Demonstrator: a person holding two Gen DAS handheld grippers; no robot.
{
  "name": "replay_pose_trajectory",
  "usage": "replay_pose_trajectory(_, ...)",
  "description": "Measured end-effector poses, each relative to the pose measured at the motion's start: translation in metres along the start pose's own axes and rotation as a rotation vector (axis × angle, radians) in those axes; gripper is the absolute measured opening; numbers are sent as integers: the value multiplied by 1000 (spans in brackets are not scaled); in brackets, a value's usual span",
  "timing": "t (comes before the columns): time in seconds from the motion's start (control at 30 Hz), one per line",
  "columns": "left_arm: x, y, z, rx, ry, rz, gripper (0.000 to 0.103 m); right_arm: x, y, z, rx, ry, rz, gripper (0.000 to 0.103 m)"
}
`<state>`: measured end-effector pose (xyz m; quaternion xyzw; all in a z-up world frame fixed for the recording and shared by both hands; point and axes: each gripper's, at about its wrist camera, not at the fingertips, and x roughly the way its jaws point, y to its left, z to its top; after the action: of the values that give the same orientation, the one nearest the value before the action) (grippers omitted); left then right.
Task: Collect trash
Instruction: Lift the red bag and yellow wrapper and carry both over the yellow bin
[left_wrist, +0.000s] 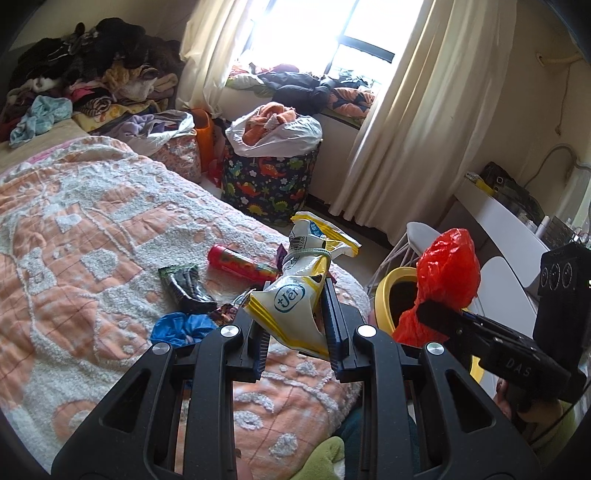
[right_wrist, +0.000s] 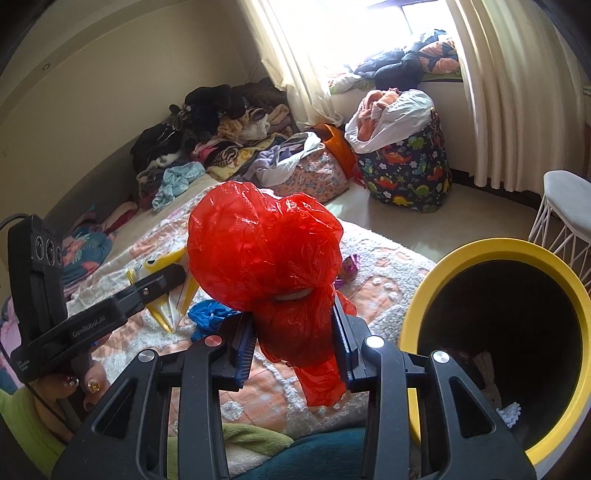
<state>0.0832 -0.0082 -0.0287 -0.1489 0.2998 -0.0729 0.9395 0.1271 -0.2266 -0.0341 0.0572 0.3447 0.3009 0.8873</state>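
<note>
Two grippers up, each carrying one piece of trash. Left gripper (left_wrist: 295, 314) is clamped on the yellow-white snack bag (left_wrist: 295, 295), lifted over the bed (left_wrist: 74, 240). Right gripper (right_wrist: 293, 325) pinches the red plastic bag (right_wrist: 266, 254) just beside the yellow bin (right_wrist: 576, 314), where something white lies inside. Three pieces lie on the blanket: red tube (left_wrist: 240, 261), dark wrapper (left_wrist: 186, 288), blue scrap (left_wrist: 181, 328).
</note>
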Motion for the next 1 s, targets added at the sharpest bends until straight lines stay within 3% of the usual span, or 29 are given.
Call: replay_pose_trajectory(1.0, 21, -61, -15, 117, 59, -104, 19, -36, -77, 5, 152, -101, -175, 34)
